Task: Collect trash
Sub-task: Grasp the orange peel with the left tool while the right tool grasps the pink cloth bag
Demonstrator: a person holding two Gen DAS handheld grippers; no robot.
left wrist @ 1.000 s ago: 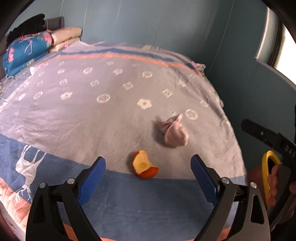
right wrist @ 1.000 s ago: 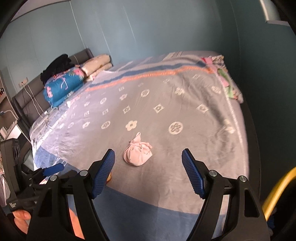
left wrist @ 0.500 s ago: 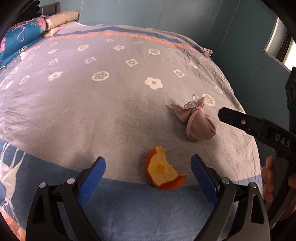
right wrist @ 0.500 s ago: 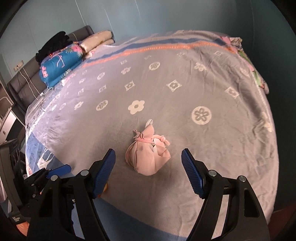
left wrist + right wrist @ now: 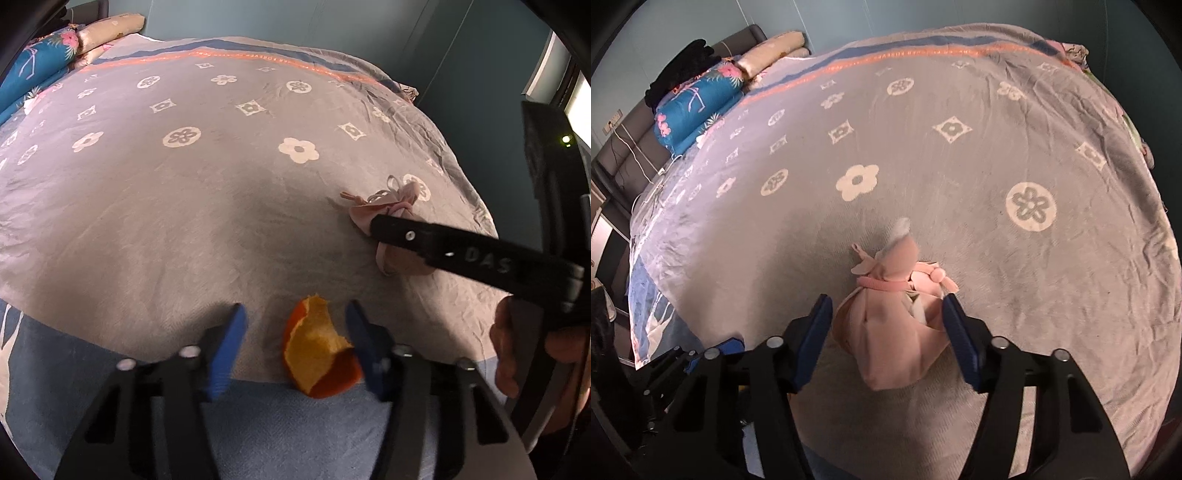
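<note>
Two pieces of trash are being approached on the grey patterned bedspread (image 5: 155, 229). The orange peel (image 5: 317, 354) is being framed by the left gripper (image 5: 293, 347), whose jaws have just been closing: the right pad is touching the peel's edge, while the left pad is being kept apart from it. The pink tied bundle (image 5: 894, 328) is being straddled by the right gripper (image 5: 886, 339), whose jaws have also just been closing; whether the pads are pressing on the cloth cannot be told. Folded bedding (image 5: 698, 99) is being seen at the headboard end.
</note>
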